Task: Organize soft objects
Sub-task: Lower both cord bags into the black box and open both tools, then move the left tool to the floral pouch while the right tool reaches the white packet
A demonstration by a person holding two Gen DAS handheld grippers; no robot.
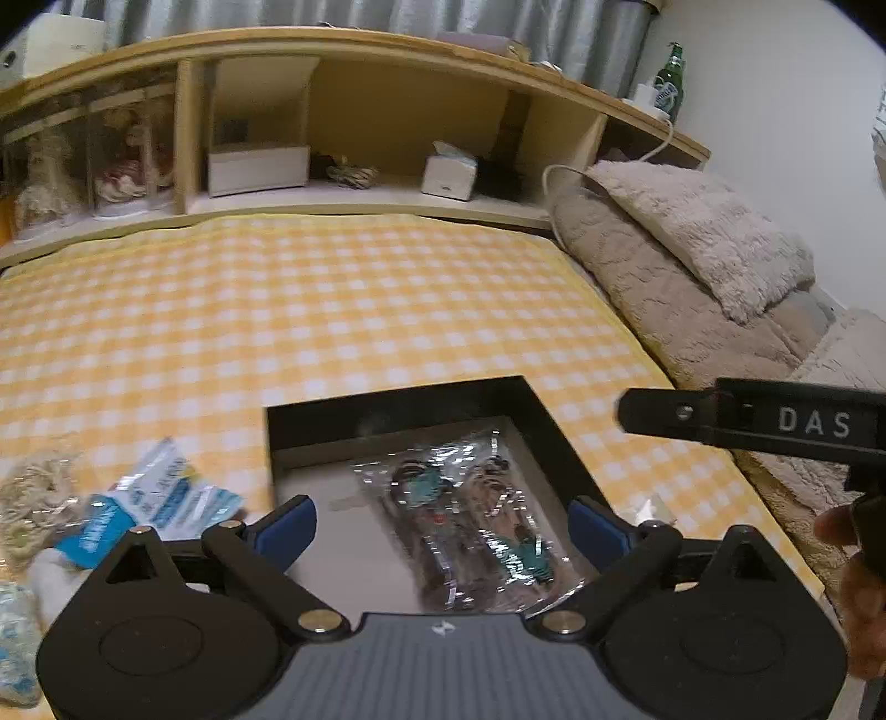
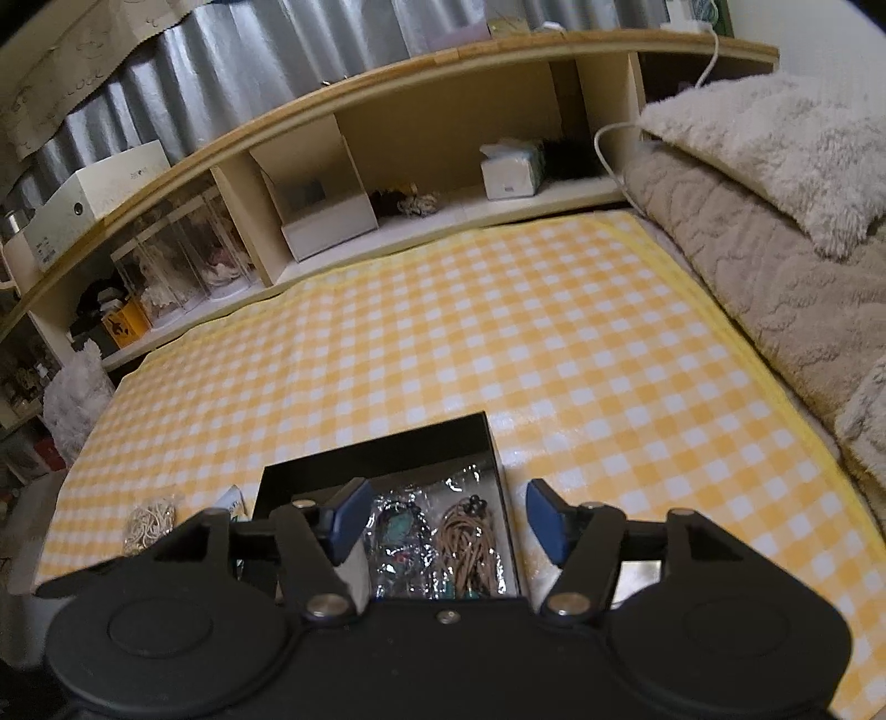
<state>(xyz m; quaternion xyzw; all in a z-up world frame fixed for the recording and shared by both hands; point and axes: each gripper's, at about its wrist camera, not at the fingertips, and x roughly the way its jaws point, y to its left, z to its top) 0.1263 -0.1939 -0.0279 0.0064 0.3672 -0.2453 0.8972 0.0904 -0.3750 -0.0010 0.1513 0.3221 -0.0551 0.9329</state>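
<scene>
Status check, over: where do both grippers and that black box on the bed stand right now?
Left gripper open, empty. Right gripper open, empty. Clear packet lies inside black box. Nothing blocking.

A yellow-and-white checked cloth [image 1: 343,310] covers the bed. Just ahead of the left claw [image 1: 443,531], whose pads are blue on black arms, sits a black box [image 1: 398,410] with a pale grey floor. In it lies a clear, silvery-glinting packet [image 1: 470,520] of brown cords with teal pieces. Left of the claw lie blue-and-white wrappers [image 1: 160,498] and cream-coloured string [image 1: 33,498]. To the right are beige fleecy blankets [image 1: 692,260]; beyond, a green bottle [image 1: 671,80] stands on the light wooden headboard shelf [image 1: 387,47].
</scene>
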